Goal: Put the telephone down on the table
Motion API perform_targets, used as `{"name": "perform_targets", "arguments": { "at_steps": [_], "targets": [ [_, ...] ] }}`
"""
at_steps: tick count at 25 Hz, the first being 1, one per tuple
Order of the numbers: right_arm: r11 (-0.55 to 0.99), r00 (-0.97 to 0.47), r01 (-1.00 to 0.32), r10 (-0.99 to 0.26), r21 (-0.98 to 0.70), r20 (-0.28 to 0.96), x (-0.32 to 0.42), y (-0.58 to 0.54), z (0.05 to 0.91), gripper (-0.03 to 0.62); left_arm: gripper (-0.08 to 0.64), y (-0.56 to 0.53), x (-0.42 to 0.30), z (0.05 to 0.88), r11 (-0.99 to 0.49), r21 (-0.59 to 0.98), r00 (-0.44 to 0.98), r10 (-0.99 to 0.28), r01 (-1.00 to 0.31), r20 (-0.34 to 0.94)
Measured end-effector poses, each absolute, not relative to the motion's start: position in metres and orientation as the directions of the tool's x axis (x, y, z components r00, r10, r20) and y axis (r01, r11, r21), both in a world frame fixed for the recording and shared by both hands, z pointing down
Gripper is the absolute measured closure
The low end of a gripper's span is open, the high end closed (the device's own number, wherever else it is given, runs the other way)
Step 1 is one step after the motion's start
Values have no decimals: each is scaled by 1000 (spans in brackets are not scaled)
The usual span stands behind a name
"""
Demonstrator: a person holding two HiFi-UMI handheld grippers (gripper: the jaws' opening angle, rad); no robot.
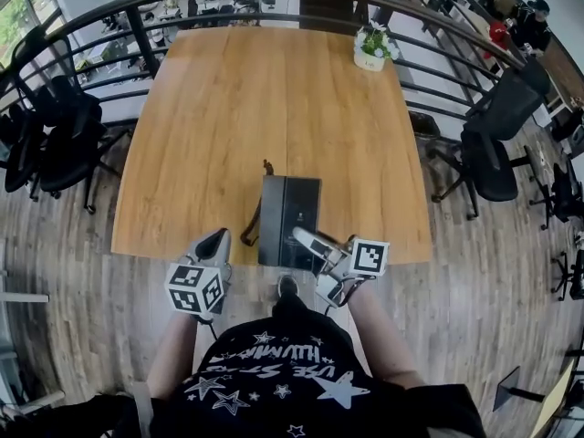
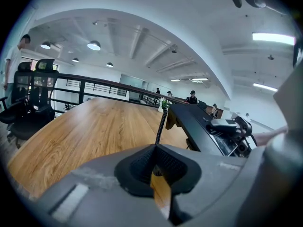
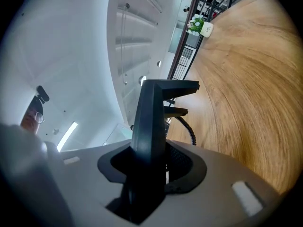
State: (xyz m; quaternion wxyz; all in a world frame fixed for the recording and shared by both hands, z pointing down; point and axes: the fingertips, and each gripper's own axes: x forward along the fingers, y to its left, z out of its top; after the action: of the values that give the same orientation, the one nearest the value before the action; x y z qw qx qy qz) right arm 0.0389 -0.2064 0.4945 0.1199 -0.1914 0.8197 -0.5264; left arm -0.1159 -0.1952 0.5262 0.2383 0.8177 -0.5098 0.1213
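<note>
The black telephone (image 1: 289,213) hangs over the near edge of the wooden table (image 1: 274,89), and my right gripper (image 1: 306,240) is shut on its near end. In the right gripper view the telephone (image 3: 151,122) stands edge-on between the pads. Its coiled cord (image 1: 250,229) droops off its left side. My left gripper (image 1: 222,237) sits just left of the cord with its jaws together. In the left gripper view the cord (image 2: 162,122) runs down to the pad notch of the left gripper (image 2: 158,171). Whether the cord is pinched there is hidden. The telephone (image 2: 199,124) is to the right.
A white pot of flowers (image 1: 372,48) stands at the table's far right corner. A curved dark railing (image 1: 137,16) runs behind the table. Black office chairs stand at the left (image 1: 64,135) and the right (image 1: 493,144). A person (image 2: 19,51) stands far left.
</note>
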Motion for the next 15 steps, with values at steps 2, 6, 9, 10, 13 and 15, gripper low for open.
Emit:
{"name": "perform_targets", "arguments": {
  "at_steps": [2, 6, 9, 10, 13, 15],
  "targets": [
    [365, -902, -187, -431, -912, 13, 44, -224, 496, 428, 558, -209, -111, 525, -358, 264, 443, -776, -896, 449],
    [356, -913, -187, -407, -915, 28, 48, -250, 507, 427, 557, -229, -107, 530, -335, 261, 422, -778, -905, 465],
    [351, -920, -176, -390, -920, 27, 51, -266, 515, 427, 558, -243, -103, 534, -321, 257, 408, -780, -912, 474],
    [350, -922, -172, -385, -921, 26, 51, -270, 518, 427, 558, -248, -102, 535, -316, 256, 404, -781, -914, 477],
    [342, -927, -172, -374, -924, 34, 53, -280, 528, 426, 558, -258, -99, 540, -306, 257, 396, -780, -917, 484],
    [338, -928, -175, -370, -925, 41, 55, -286, 536, 426, 558, -265, -96, 543, -303, 255, 393, -777, -918, 492]
  ]
}}
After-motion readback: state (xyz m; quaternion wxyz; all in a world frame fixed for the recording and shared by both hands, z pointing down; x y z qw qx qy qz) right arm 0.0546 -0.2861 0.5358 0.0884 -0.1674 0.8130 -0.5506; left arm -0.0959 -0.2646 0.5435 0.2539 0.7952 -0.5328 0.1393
